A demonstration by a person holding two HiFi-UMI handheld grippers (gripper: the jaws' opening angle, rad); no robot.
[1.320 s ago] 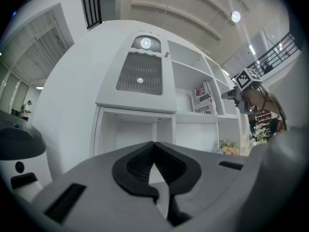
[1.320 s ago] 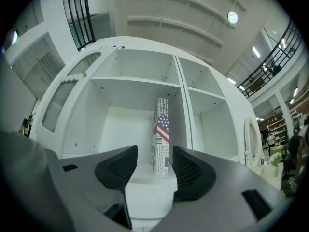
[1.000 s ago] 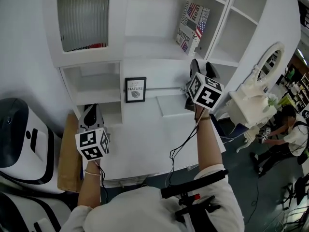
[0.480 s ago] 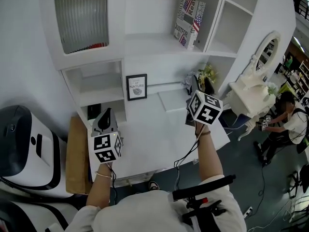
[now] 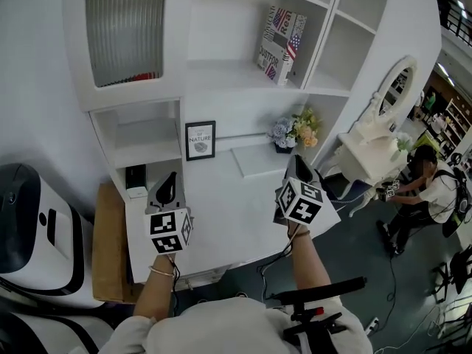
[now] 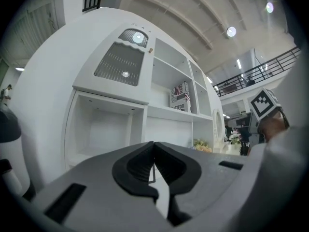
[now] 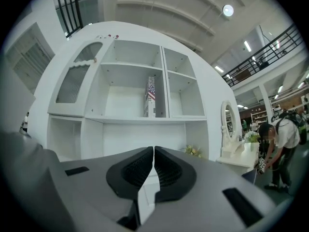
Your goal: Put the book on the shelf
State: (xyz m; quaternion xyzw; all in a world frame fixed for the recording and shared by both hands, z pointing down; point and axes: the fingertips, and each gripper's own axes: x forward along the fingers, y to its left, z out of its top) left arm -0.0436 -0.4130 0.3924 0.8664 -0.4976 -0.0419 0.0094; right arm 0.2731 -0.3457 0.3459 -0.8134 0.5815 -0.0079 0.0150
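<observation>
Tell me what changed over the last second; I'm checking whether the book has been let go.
The right claw drew back from the shelf to the front of the desk and is closing shut on nothing. The left claw shifted slightly right, over the desk. The book stays upright on the shelf.

The shelf unit point(image 5: 243, 72) looks like smooth white-painted board with a soft satin sheen — its door panel point(image 5: 125, 32) at upper left is ribbed, translucent glass or plastic. The book point(image 5: 280, 43) has a glossy printed paper cover. At lower left, a box point(image 5: 107, 249) is matt brown cardboard, beside a glossy white-and-black plastic machine point(image 5: 29, 227). The left gripper point(image 6: 154, 151) is matt grey plastic, with black ribbed pads point(image 6: 137, 166).
</observation>
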